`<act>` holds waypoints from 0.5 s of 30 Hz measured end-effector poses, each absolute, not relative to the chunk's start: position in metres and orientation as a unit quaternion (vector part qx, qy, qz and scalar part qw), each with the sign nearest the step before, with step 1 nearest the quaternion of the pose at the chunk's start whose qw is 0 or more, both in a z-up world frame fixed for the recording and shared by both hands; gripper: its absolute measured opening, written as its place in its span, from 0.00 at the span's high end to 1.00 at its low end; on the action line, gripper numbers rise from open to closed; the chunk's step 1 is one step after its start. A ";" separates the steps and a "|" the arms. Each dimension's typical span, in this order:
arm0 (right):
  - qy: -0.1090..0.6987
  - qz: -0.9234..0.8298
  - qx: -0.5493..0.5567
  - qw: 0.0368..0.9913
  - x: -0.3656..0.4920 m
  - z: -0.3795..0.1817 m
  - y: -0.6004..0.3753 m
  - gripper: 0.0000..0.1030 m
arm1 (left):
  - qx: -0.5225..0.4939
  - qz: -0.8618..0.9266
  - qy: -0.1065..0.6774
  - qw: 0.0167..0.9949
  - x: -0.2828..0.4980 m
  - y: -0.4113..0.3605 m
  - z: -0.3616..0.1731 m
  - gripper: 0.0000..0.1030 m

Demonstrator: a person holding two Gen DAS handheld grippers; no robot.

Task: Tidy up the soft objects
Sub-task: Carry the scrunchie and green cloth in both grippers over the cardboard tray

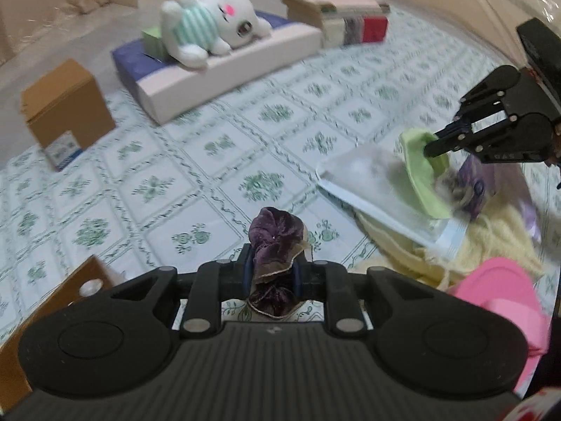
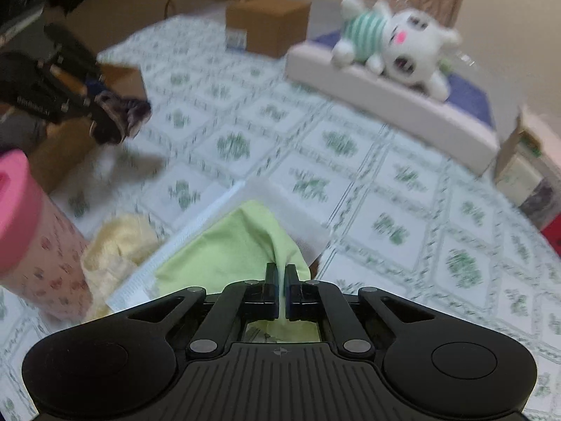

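My left gripper (image 1: 271, 259) is shut on a purple velvet scrunchie (image 1: 275, 236) and holds it above the green-patterned cloth (image 1: 196, 161). It also shows in the right wrist view (image 2: 94, 100) at the left, with the scrunchie (image 2: 122, 112). My right gripper (image 2: 280, 273) is shut on a light green cloth (image 2: 228, 249) that lies over a clear zip bag (image 2: 280, 203). In the left wrist view the right gripper (image 1: 433, 142) pinches the green cloth (image 1: 420, 175) at the right. A white plush toy (image 1: 210, 17) in a striped shirt lies on a white and blue cushion (image 1: 217, 70).
A brown box (image 1: 65, 105) stands at the left and another (image 1: 45, 315) near my left gripper. Stacked books (image 1: 340, 14) lie at the back. A pink-lidded container (image 2: 31, 238), pale yellow fabric (image 2: 119, 245) and a small purple pack (image 1: 477, 186) sit by the zip bag.
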State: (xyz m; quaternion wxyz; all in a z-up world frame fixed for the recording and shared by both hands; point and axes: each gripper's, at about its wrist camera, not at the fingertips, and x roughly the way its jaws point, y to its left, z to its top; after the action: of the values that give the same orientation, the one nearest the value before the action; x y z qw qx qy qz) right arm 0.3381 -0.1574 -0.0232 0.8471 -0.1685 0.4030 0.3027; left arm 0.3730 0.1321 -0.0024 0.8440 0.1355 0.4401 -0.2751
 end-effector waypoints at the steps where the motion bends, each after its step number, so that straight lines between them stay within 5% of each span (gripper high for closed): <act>1: 0.394 0.298 -0.164 0.854 0.334 -0.014 -0.160 0.97 | 0.132 -0.270 0.436 0.849 0.368 0.134 0.004 0.82; 15: 0.305 0.255 -0.061 0.915 0.262 0.091 -0.189 0.97 | 0.091 -0.214 0.374 0.898 0.276 0.135 0.080 0.82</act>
State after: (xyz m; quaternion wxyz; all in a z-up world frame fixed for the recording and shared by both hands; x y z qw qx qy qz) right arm 0.2615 -0.1889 0.0908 0.9155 -0.0609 0.3050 0.2553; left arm 0.2760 0.1347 0.0803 0.8976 0.0909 0.3744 -0.2143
